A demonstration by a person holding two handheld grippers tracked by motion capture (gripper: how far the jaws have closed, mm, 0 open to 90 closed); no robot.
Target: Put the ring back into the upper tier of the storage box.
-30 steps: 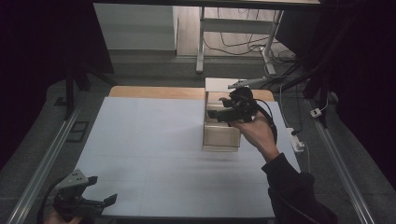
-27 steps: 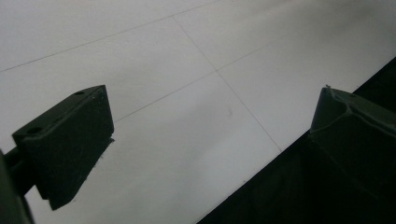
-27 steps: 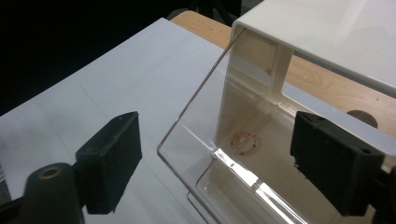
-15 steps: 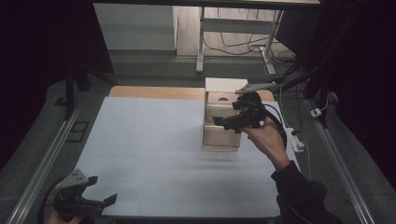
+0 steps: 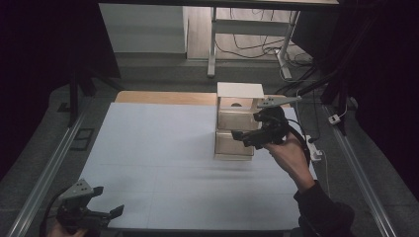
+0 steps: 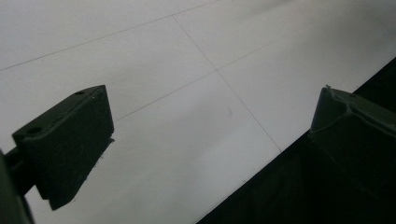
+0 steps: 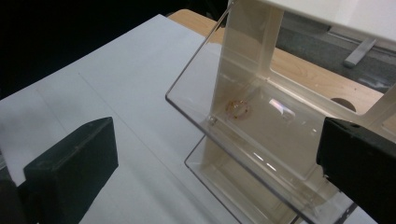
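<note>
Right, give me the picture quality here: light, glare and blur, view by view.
High view: dim, the room around the table nearly black, the right gripper dark on dark. Right gripper view: brighter, with glare streaks on the clear tiered organizer and soft, near jaws. Left gripper view: the left gripper throws a hard shadow, and the far sheet is blurred.

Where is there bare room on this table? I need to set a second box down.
The white mat is bare from the clear tiered organizer across to its left edge, and along the front between the left gripper and the sleeve. The right side is crowded: the right gripper, open, sits against the organizer.
</note>
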